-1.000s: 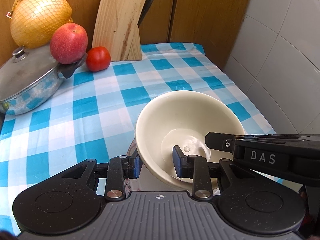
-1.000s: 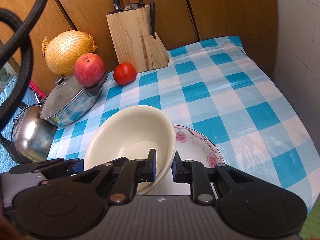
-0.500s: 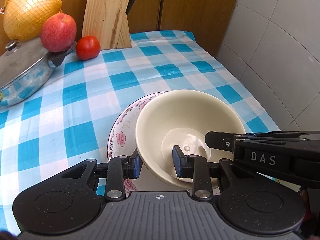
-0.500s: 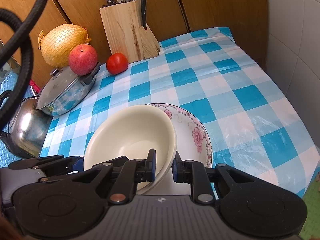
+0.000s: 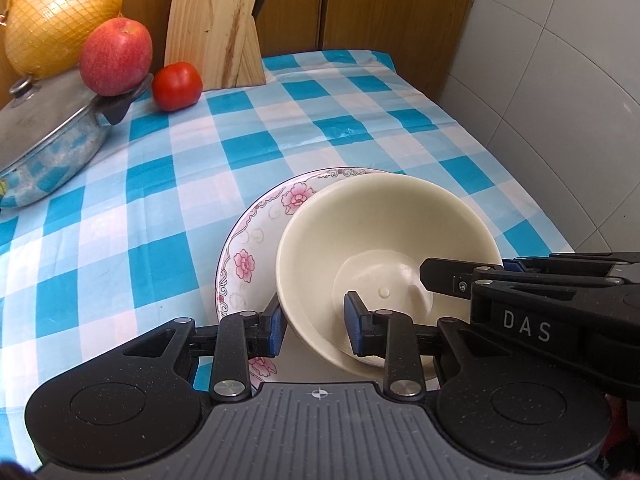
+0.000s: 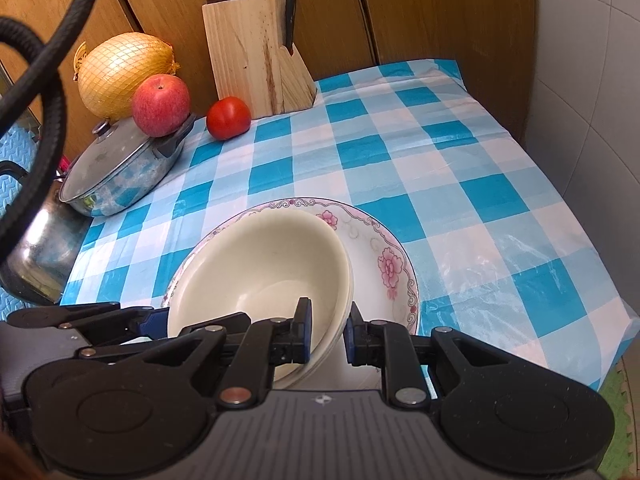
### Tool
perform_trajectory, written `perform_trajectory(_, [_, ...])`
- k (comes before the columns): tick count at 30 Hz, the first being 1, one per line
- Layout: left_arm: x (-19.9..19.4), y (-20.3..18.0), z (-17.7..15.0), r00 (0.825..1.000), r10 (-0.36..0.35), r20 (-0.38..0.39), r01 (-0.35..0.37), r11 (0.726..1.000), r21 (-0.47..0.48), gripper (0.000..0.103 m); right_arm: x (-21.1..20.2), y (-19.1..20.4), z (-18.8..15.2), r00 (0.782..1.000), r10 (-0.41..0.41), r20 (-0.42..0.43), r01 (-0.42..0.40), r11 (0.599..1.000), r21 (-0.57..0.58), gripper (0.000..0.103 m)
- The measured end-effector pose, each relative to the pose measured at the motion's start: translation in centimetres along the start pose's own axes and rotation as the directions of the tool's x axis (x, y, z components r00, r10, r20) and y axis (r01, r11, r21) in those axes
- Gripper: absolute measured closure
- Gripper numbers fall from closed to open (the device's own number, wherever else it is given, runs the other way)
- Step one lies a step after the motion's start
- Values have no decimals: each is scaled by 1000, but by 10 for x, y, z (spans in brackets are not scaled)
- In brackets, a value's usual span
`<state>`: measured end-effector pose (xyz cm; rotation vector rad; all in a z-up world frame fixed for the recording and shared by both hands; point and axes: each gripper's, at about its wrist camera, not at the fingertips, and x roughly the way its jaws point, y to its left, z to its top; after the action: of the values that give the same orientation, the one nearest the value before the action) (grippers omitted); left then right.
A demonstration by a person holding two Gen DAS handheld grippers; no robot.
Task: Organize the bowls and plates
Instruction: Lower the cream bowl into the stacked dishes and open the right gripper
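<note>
Cream bowl [image 5: 384,240] over floral plate [image 5: 256,240]

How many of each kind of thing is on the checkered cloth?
Bowls: 2, stacked
Plate: 1
Pot: 1
Apple: 1
Tomato: 1
Netted fruit: 1
Knife block: 1
Total: 8
</note>
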<state>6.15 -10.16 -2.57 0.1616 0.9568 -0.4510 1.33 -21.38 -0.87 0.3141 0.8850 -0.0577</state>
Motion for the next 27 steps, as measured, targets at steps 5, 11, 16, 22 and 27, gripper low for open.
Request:
perform_trajectory(5, [-2,1,-1,1000,8,-1,-8,1000,-9,66,0,2,-2,1000,6,-7,-6,1000,-5,85])
perform_trajectory(11, [-3,4,-2,1000,9,4,-9,1000,-19,65,9,3,-3,999,7,-36,-7,1000,-2,85])
perform_trajectory(16, [-7,7,-1,1000,10,21,-9,1000,-23,55,4,4,-3,997,-70,14,71,997,-28,74])
perform_trajectory(22, [-15,9,-2,998,22,54,-21,1000,-23,45,-2,4,-3,994,-96,49,98,994,-41,71])
perform_trajectory(27, [-27,11,-5,994,54,100,-51,998,-30,39,-11,6,-7,987,-126,99,131,990,-53,69])
